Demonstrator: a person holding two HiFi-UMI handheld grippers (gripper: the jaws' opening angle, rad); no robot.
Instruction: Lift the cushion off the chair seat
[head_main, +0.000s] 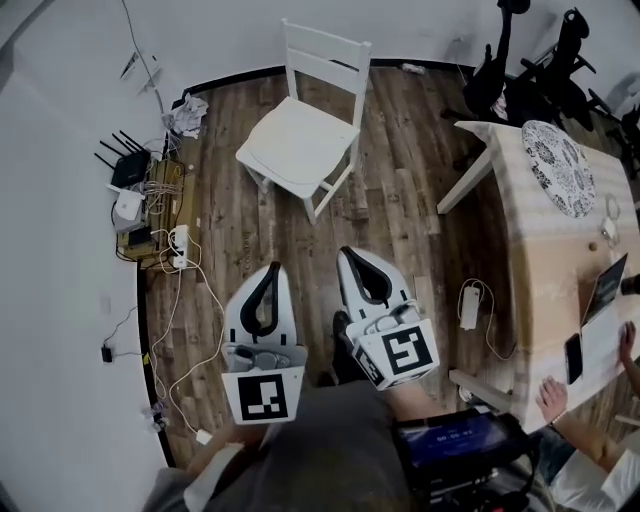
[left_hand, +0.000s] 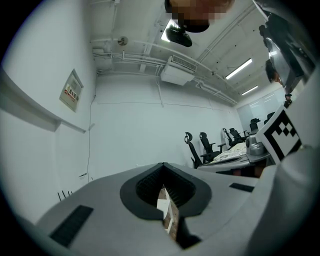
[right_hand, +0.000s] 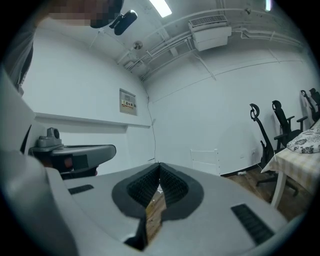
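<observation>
My left gripper (head_main: 272, 275) and right gripper (head_main: 352, 258) both have their fingers pressed together with nothing between them. They hang side by side over the wooden floor (head_main: 400, 200), pointing level toward 12 o'clock. There, well apart from me, stands the white chair (head_main: 338, 62). The cushion (head_main: 300, 140) lies flat on its seat, a pale pad with rounded corners that is hard to tell from the seat itself.

I judge it light and soft, likely to sag and fold if pinched at one spot. So I would take it with both grippers at the two corners of the near edge, fingers biting well in, and lift evenly.

Only the head view shows the seat top, and the bench (head_main: 520, 260) at 3 o'clock. The right gripper view gives the chair as a faint white frame against the wall, at 1 o'clock above my closed fingertips, and the seat top cannot be seen there. The left gripper view catches just a white sliver through the slit, plus the right gripper's marker cube (left_hand: 281, 134) at 3 o'clock.
</observation>
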